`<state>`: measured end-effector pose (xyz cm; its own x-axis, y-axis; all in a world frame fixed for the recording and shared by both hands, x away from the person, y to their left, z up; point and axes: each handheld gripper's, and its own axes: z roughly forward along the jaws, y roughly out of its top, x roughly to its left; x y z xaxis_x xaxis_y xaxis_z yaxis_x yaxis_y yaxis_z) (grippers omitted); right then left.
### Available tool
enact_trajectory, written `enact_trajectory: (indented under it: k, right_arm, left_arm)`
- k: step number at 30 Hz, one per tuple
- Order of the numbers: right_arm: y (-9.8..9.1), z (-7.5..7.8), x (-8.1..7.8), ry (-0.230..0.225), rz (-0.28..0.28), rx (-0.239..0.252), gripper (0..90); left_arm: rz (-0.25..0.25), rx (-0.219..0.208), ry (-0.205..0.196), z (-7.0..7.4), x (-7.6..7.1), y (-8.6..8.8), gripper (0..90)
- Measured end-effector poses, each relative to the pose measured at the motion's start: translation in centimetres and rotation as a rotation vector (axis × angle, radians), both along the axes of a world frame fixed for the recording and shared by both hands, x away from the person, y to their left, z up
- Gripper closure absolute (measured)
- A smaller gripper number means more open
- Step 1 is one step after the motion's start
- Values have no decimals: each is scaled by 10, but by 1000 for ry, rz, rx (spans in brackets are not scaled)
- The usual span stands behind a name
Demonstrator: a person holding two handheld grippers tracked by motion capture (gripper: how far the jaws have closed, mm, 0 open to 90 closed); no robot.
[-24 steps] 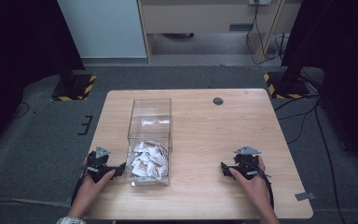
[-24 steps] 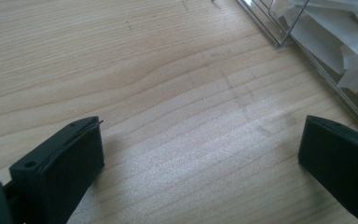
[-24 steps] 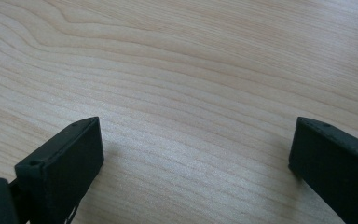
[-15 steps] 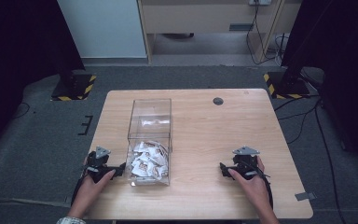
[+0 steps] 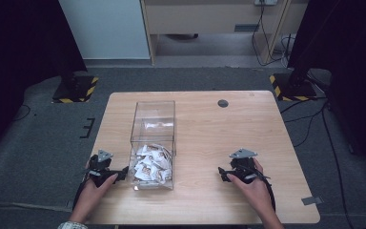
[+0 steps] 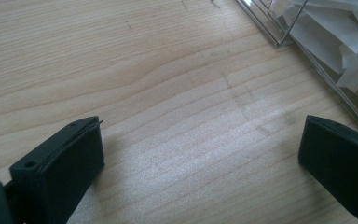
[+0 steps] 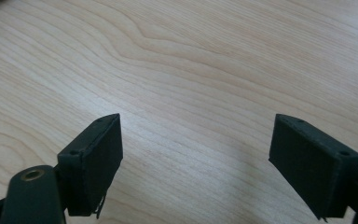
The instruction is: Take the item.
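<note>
Both hand-held grippers unmoved; clear box [image 5: 153, 125] between, packets [image 5: 151, 163] inside.

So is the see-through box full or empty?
Partly full: the clear box has white packets piled at its near end, and its far end is nearly bare.

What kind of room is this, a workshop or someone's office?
Probably a lab or test room rather than an office: a bare wooden table stands alone on grey carpet, stand bases marked with yellow-black hazard tape flank it, and cables trail over the floor.
</note>
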<state>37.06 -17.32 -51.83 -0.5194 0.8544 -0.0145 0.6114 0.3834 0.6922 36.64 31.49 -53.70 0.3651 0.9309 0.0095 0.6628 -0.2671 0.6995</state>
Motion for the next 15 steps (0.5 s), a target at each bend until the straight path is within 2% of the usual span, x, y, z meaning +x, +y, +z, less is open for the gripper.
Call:
enact_trajectory:
  k: [9,15]
  right_arm:
    - [11,8,-2,3,41,-24,278]
    - [19,12,-1,15,57,-18,329]
  left_arm:
    - [0,-1,0,0,0,0,0]
    - [0,-1,0,0,0,0,0]
